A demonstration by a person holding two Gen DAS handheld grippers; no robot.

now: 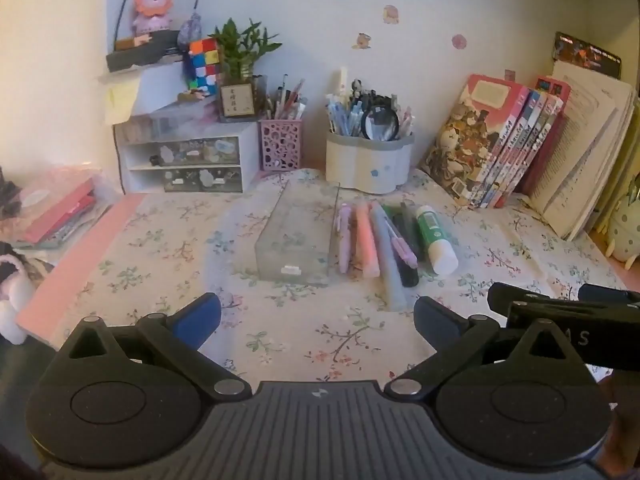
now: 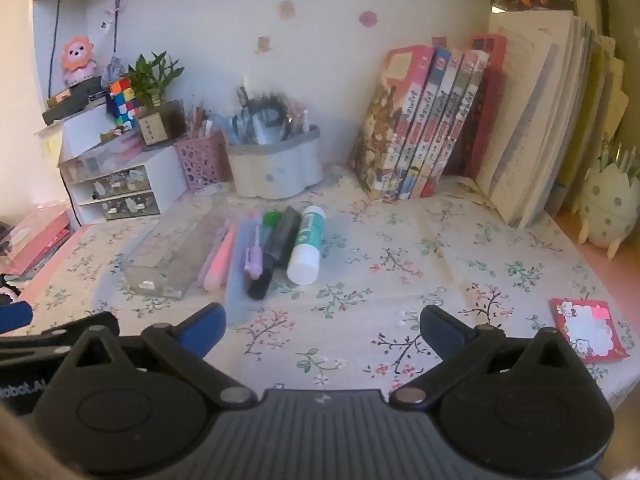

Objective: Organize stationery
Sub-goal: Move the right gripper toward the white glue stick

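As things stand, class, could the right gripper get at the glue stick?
Probably yes. The right gripper is open and empty, and only bare tablecloth lies between it and the glue stick, which sits at the outer edge of the pen row.

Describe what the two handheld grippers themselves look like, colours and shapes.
Both match. The left gripper and right gripper have blue finger pads on black linkage arms with silver pivot pins, round black side housings and a ribbed dark grey centre plate carrying a small white mark.
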